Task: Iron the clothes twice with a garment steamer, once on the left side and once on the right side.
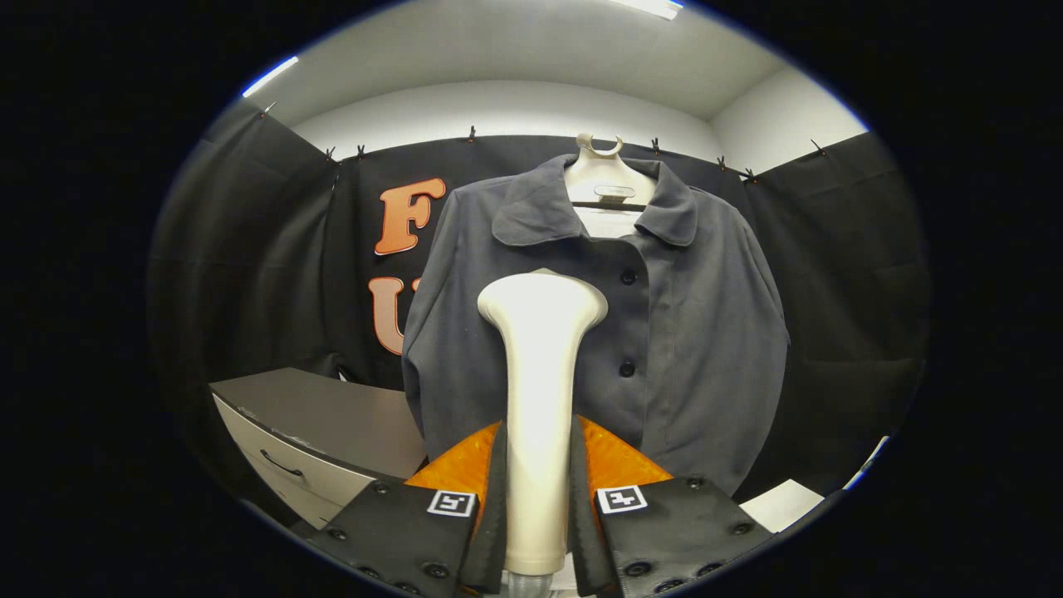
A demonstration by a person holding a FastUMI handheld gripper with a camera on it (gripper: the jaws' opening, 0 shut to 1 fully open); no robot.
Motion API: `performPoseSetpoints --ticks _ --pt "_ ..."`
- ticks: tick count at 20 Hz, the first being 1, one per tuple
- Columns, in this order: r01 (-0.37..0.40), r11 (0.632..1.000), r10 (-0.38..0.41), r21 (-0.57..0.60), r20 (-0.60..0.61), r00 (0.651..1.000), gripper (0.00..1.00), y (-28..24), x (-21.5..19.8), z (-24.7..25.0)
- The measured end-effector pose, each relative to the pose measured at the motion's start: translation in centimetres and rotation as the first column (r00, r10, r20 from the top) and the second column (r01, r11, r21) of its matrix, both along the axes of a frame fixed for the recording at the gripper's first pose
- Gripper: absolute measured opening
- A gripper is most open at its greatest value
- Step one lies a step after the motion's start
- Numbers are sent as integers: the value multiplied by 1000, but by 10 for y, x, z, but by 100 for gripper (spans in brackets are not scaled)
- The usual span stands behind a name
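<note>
Gripper (pixel 538 498) fingers pinch the steamer (pixel 540 390) handle, its head raised before the hung jacket (pixel 689 332), apparently starting a pass; next, the head must reach the cloth.

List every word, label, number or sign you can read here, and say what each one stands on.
No readable text on the task's things.
Hanger: a small oval plate, too small to read.
Tool, shut on the garment steamer: a square black-and-white marker on each finger, a pattern, not words.
Grey coat: buttons only, no label.
Cabinet: no text.
</note>
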State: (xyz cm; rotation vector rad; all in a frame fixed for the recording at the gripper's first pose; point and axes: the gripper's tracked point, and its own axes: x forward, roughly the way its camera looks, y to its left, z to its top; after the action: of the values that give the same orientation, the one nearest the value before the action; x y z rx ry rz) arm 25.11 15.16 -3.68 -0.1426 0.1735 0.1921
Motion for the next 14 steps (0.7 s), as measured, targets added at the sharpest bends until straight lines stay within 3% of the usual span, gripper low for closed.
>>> performPoseSetpoints --ticks 14 --pt "7 999 -8 -31 -43 999 40 -4 -17 -37"
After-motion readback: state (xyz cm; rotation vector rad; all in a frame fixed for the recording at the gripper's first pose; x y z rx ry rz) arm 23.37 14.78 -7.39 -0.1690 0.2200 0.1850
